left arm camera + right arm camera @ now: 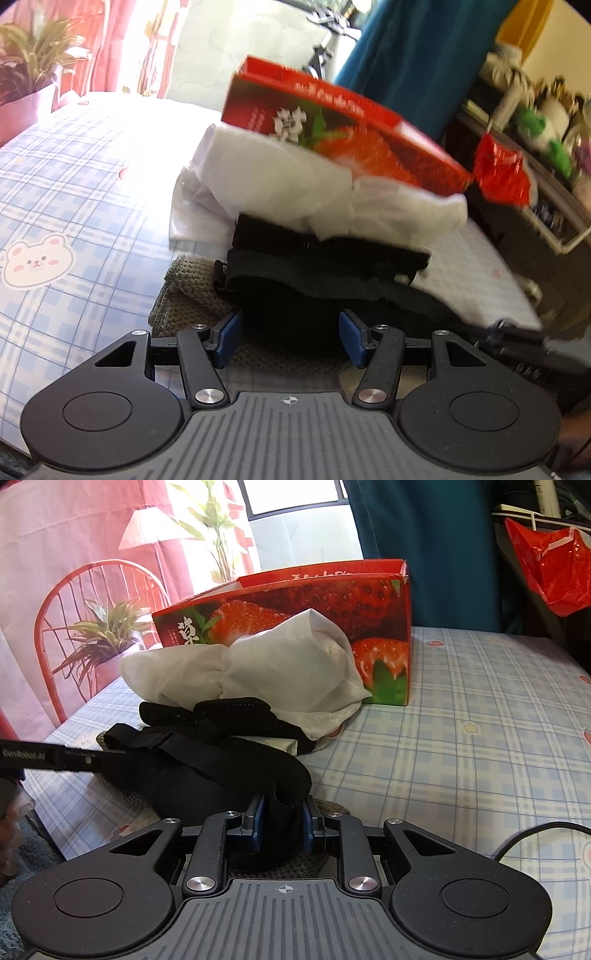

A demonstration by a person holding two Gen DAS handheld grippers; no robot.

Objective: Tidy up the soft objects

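While the desk (480, 716) spreads wide under its blue-and-white plaid cloth, a red strawberry-printed box (332, 602) stands on it toward the far side, open at the top. Leaning against the box's front face is a crumpled white garment (280, 664) — it sits on top of the heap and drapes down to the cloth at one end. Under the white garment lies a black strappy piece (221, 716), and in front of that a bigger black fabric bundle (207, 775) with a strap looped over it. Beneath the whole pile, a grey knitted cloth (188, 291) lies flat on the desk, its edge poking out at the near side.

Down at the near edge of the pile, the right tool (282, 825) is clenched on a fold of the black fabric bundle, the blue pads (258, 823) pressing the cloth from both sides. From the other side, the left tool (290, 338) hangs released — its blue pads (231, 336) stand well apart, with the dark bundle between and just ahead of them, and I cannot tell whether they touch it. A red plastic bag (550, 572) hangs off a rack beside the desk.
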